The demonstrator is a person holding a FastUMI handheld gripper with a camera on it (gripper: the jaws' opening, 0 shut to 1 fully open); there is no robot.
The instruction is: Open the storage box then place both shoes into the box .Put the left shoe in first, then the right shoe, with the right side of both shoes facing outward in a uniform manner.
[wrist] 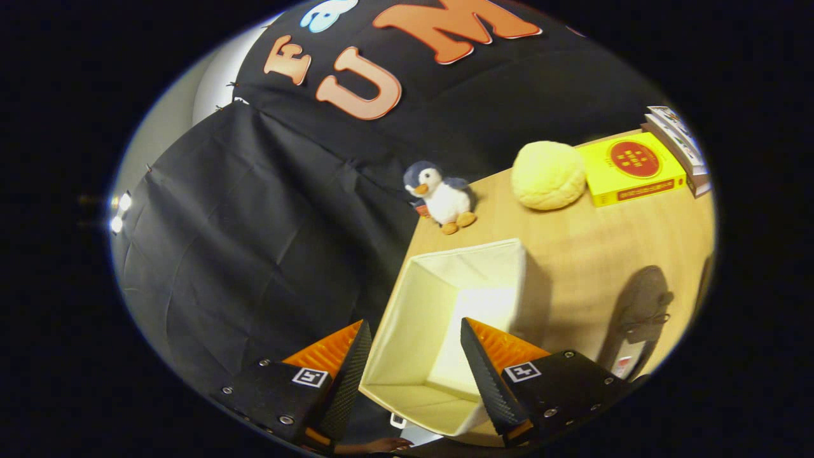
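Gripper (413, 331) fingers spread apart, holding nothing, poised over the open storage box (445, 318) at the table's (585, 254) edge. Beyond: penguin toy (442, 194), yellow ball (548, 175), yellow book (629, 168). One dark shoe (639, 312) lies right of the box, apart from it.

Cloth-walled recording booth, wooden table (572, 254)
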